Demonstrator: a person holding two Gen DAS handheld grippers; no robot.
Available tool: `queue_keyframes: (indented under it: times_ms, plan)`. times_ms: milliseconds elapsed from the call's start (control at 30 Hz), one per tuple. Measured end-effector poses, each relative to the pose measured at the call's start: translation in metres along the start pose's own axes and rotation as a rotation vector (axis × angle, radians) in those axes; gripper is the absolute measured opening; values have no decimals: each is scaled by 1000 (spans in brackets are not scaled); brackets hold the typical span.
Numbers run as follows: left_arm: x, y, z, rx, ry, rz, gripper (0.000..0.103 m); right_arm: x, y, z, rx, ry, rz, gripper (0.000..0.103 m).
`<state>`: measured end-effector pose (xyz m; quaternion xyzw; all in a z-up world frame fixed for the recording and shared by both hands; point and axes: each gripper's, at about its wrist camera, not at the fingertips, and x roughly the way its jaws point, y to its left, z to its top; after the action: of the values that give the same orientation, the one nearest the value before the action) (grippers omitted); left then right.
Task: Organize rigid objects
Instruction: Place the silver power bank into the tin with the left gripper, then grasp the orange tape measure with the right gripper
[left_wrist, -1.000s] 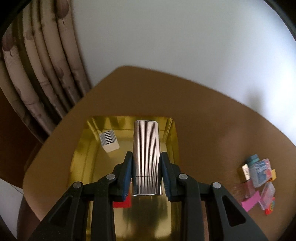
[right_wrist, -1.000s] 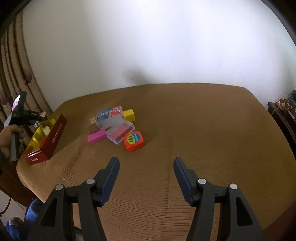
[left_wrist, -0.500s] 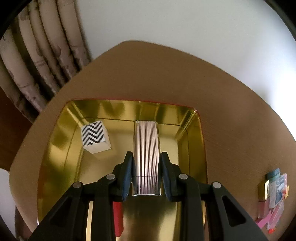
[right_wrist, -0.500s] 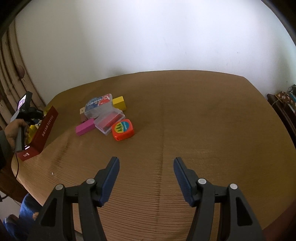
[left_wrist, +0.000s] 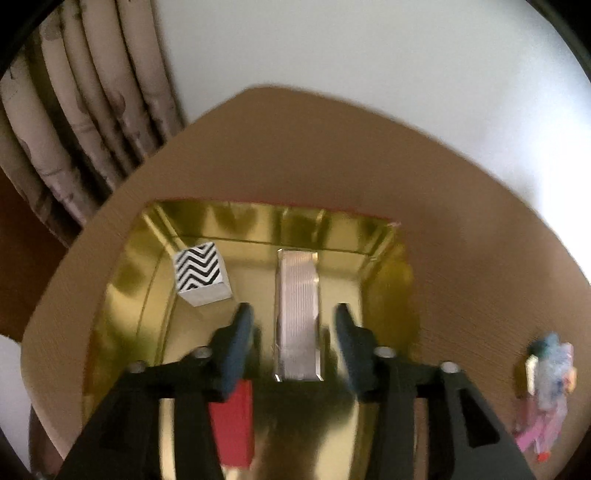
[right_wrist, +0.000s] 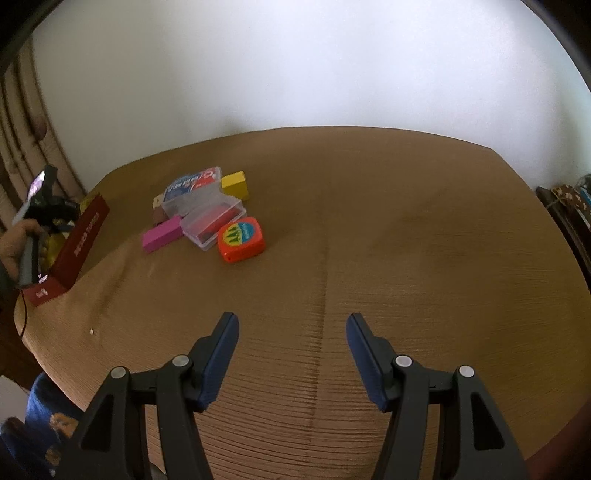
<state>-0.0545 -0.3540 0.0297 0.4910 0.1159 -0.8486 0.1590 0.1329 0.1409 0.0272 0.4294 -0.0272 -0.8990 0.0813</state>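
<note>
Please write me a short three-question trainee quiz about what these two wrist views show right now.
1. True or false: the left tool is clamped on the ribbed silver case.
2. Which item lies closest to the orange tape measure? A) zigzag-patterned cube B) clear plastic box C) red block
3. Fill in: the silver case lies inside the ____ tray.

Key: 1 false, the jaws stand apart from it. 2 B. 3 gold.

Gold lettering runs along the side of the long dark-red box (right_wrist: 83, 238), too blurred to read; print on the clear plastic case's blue-and-red label (right_wrist: 190, 183) is equally illegible.
</note>
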Motion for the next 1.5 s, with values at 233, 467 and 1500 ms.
queue_keyframes:
  times_ms: [233, 467, 1500]
  plan:
    - [-140, -2, -78, 90, -294, -172, 94, 24, 22, 15, -124, -19, 39, 62]
    - [-187, 1, -189, 132, -265, -314, 101, 61, 44, 54, -193, -3, 105, 62]
    - [-192, -1, -225, 130, -315, -352, 100, 25, 68, 121, -271, -84, 9, 47]
